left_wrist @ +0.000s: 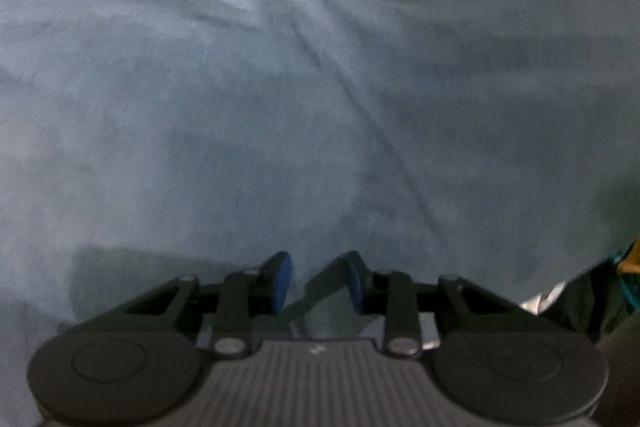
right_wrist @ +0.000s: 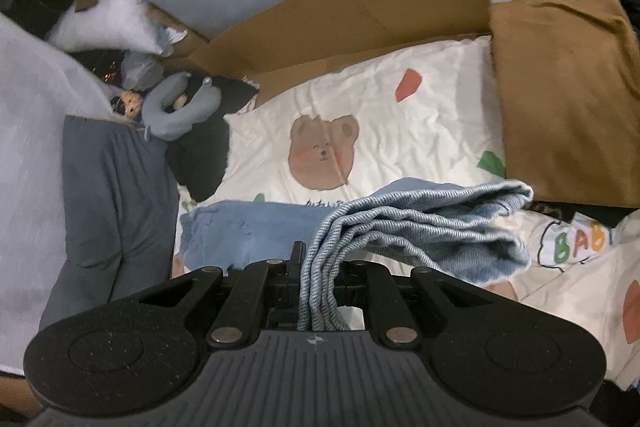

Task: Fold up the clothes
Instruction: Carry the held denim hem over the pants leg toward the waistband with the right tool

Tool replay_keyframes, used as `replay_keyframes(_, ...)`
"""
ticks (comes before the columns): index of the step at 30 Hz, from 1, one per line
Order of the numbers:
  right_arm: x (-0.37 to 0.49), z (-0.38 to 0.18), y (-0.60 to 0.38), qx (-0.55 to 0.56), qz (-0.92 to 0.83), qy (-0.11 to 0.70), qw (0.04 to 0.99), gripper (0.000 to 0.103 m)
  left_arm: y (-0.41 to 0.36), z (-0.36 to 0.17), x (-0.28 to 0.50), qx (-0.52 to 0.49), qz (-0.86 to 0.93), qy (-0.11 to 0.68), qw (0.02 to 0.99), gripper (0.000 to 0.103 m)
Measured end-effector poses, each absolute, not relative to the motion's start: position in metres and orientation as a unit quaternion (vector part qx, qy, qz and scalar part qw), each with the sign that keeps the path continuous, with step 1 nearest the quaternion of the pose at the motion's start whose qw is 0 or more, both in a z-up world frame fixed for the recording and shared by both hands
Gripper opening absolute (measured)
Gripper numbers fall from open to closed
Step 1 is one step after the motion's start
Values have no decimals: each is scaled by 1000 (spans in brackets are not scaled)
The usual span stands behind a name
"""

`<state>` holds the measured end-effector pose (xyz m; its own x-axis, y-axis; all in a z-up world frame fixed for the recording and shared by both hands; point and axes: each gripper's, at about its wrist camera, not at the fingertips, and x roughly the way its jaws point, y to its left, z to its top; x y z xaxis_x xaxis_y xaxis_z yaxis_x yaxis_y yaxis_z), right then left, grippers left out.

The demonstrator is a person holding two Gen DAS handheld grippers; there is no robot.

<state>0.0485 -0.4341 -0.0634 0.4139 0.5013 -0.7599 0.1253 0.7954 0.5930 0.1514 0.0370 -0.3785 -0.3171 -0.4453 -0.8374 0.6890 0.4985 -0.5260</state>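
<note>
The right gripper (right_wrist: 320,267) has its jaws clenched on a bunched fold of light-blue denim garment (right_wrist: 420,223), which lies on the bear-print sheet (right_wrist: 400,115). The left gripper (left_wrist: 319,281), jaws released, hovers over a blue-grey cloth (left_wrist: 280,107) covering that sheet.

Probably a cluttered home bedroom: bear-print bedsheet (right_wrist: 380,115), plush toy (right_wrist: 176,107), cardboard boxes (right_wrist: 360,15).
</note>
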Motion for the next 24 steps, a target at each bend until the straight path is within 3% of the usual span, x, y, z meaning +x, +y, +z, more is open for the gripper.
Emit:
replay_keyframes(4,55,-67,-429,289,127,538,781,9,20,-380,165,81,-495,643,579,29)
replay_keyframes(8,59,-66,-428,287,129,541,780,9,4,-379,181,74,-488,638,592,15)
replay_keyframes(14,63,-62,-425,280,136,541,781,9,-24,-375,203,69,-478,623,615,8)
replay_keyframes(24,67,-54,-417,275,143,541,782,9,-71,-377,236,56,-421,609,670,8)
